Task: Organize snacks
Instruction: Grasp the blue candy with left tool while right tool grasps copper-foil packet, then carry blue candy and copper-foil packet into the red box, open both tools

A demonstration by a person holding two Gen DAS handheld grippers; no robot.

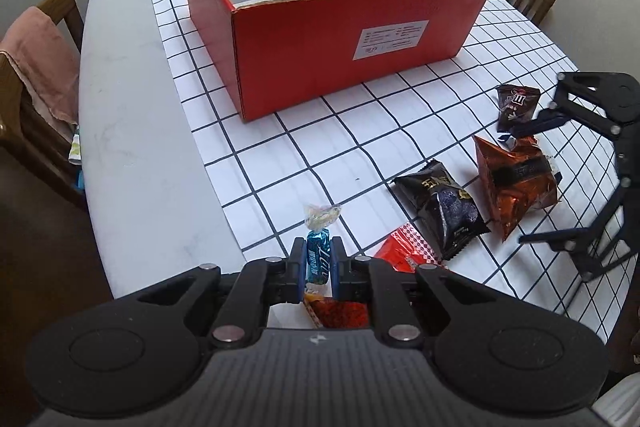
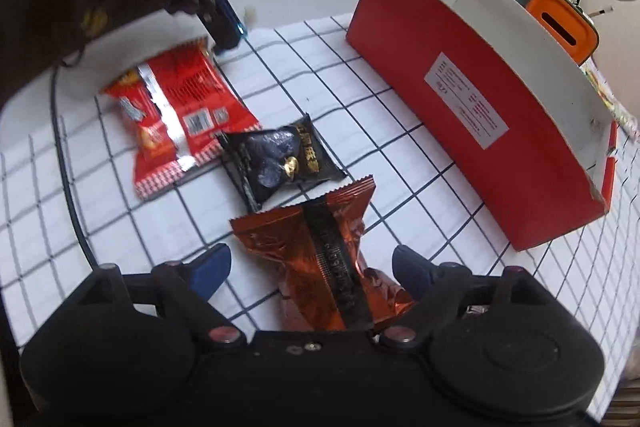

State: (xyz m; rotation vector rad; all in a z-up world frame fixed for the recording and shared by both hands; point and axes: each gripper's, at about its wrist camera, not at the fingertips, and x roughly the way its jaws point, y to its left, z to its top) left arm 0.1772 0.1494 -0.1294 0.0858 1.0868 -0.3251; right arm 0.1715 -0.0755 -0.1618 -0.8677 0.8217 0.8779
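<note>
My left gripper [image 1: 318,261] is shut on a blue wrapped candy [image 1: 318,259] and holds it above the near table edge; it also shows in the right wrist view [image 2: 228,31]. My right gripper [image 2: 308,267] is open, its fingers either side of a copper foil snack packet [image 2: 320,259] lying on the checked cloth; the gripper shows in the left wrist view [image 1: 532,183]. A black snack packet [image 2: 276,159] and a red snack bag [image 2: 176,115] lie nearby. The open red box [image 1: 340,43] holds a few items.
A small dark brown packet [image 1: 516,103] lies by the right gripper. The checked cloth [image 1: 280,155] covers part of a white table [image 1: 132,147]. Wooden chairs stand around it. An orange and green container [image 2: 560,23] and a lamp stand behind the box.
</note>
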